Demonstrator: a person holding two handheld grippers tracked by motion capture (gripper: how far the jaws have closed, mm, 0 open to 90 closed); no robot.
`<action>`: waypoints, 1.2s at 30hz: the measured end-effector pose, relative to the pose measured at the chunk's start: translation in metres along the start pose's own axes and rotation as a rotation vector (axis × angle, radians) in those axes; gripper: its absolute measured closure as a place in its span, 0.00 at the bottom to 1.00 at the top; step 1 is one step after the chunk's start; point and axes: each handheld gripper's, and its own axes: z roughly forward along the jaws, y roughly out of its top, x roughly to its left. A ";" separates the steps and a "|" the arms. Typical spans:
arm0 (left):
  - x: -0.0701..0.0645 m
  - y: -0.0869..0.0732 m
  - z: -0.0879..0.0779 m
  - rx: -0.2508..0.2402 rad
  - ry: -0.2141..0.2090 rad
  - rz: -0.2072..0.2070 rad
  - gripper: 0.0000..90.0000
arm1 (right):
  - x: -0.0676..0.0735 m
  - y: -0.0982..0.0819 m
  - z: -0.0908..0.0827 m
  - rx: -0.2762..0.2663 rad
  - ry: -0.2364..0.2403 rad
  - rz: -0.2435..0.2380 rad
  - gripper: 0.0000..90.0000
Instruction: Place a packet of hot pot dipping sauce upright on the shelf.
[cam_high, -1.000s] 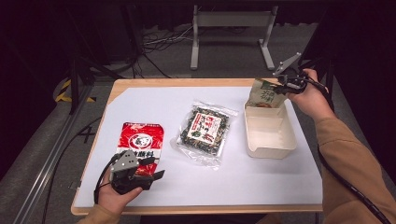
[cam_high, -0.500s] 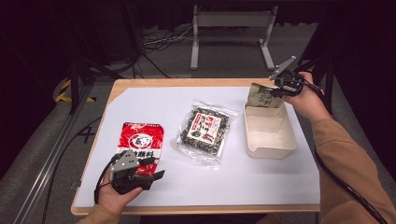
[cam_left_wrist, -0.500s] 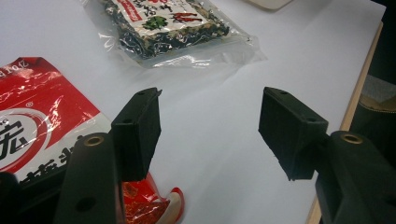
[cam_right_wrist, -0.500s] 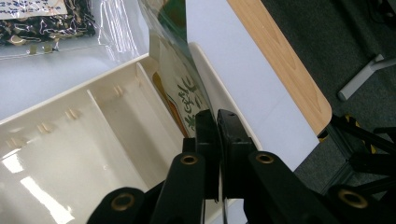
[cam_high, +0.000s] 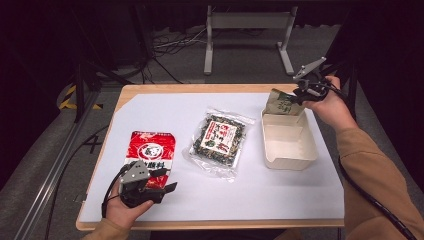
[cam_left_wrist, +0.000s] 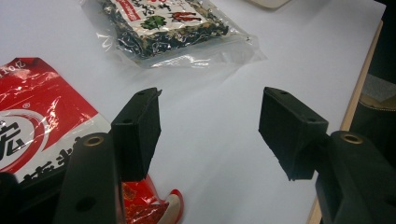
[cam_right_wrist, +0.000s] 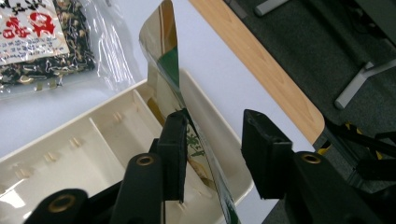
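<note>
Risk: green packet, propped on the far rim of the tray, may topple outside, since the right claw has just been opening around it; left claw gapes empty.

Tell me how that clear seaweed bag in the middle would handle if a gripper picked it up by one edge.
The seaweed bag would probably sag: its clear film is thin and wrinkled. It likely weighs little, since it lies flat with loose dried flakes inside. The glossy film may slip between the pads, so gripping the sealed edge seems safer.
</note>
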 end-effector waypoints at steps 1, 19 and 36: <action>0.000 0.000 0.000 -0.001 -0.001 -0.001 0.43 | 0.000 0.000 -0.002 -0.014 -0.004 0.009 0.63; 0.001 0.002 0.003 0.004 -0.003 0.004 0.43 | 0.021 -0.004 -0.037 -0.310 0.056 0.102 0.46; 0.001 0.003 0.001 -0.004 0.006 0.000 0.43 | 0.047 -0.038 -0.063 -0.534 0.150 0.213 0.44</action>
